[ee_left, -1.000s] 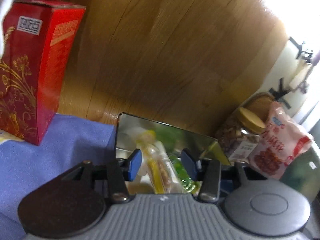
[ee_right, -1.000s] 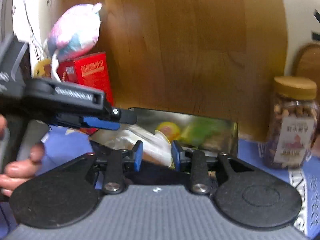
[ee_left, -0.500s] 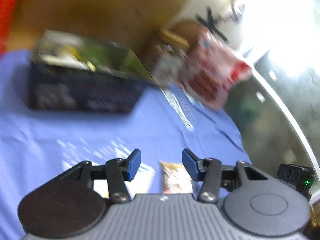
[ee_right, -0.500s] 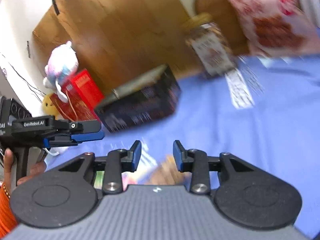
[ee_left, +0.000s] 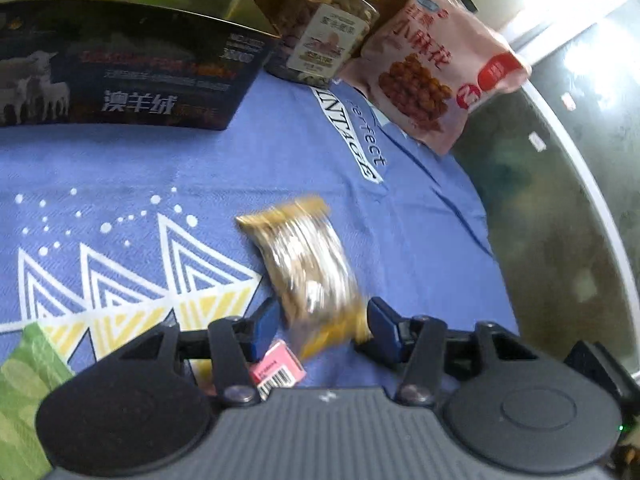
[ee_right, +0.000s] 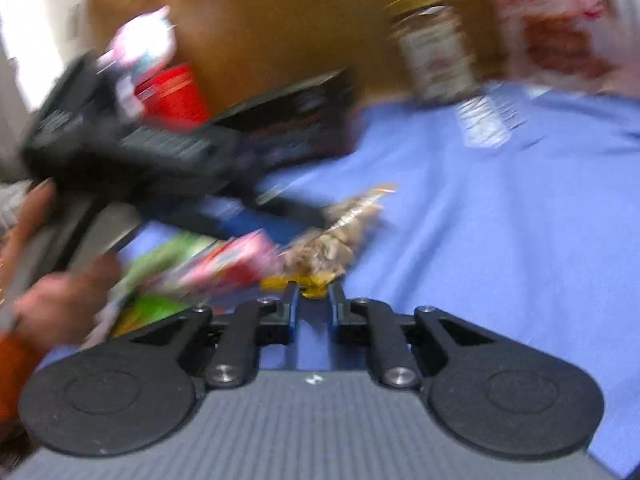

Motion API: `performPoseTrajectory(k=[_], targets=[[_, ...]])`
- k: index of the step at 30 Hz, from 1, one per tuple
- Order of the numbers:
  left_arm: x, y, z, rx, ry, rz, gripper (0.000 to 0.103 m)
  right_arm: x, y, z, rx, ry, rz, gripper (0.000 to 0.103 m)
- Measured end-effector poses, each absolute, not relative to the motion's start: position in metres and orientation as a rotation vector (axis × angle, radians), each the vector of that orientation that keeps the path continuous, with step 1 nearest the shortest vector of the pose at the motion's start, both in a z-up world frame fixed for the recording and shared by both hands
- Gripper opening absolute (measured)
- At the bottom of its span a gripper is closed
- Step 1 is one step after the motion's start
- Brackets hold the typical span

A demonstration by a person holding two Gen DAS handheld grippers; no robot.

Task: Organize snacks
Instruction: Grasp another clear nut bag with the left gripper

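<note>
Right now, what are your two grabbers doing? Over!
Right gripper shut on snack packet end. Left gripper open around it. Pink pack beside.
</note>
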State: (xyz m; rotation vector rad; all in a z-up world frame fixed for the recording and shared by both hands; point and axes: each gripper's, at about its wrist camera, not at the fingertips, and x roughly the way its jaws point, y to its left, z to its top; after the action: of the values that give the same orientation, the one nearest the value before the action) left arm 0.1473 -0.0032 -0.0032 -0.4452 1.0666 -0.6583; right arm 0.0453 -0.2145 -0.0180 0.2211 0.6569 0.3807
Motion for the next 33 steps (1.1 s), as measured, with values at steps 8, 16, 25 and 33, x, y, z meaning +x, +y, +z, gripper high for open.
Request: performPoseTrajectory(k=[8,16,25,33], targets=[[0.167,0.009,0.019,-0.437,0.953,-0.586,0.056,0.037,-0.243,-0.019,0.323,0.648,0.380,0.021],[0.210,-0.013,0.003,-0.292,0.914,-0.596,0.056,0.014,-0.279,-0.029,0.429,0.616,0.331,0.027],[0.206,-0.008,-0.002,-0.293,0.934,-0.731,0.058,0.023,-0.308,-0.045,0.676,0.596,0.298,0.023],[0.213,0.003,0.009,-0.420,0.932,-0.795,0.062,0.027,-0.275,-0.033,0.574,0.580,0.367,0.031]])
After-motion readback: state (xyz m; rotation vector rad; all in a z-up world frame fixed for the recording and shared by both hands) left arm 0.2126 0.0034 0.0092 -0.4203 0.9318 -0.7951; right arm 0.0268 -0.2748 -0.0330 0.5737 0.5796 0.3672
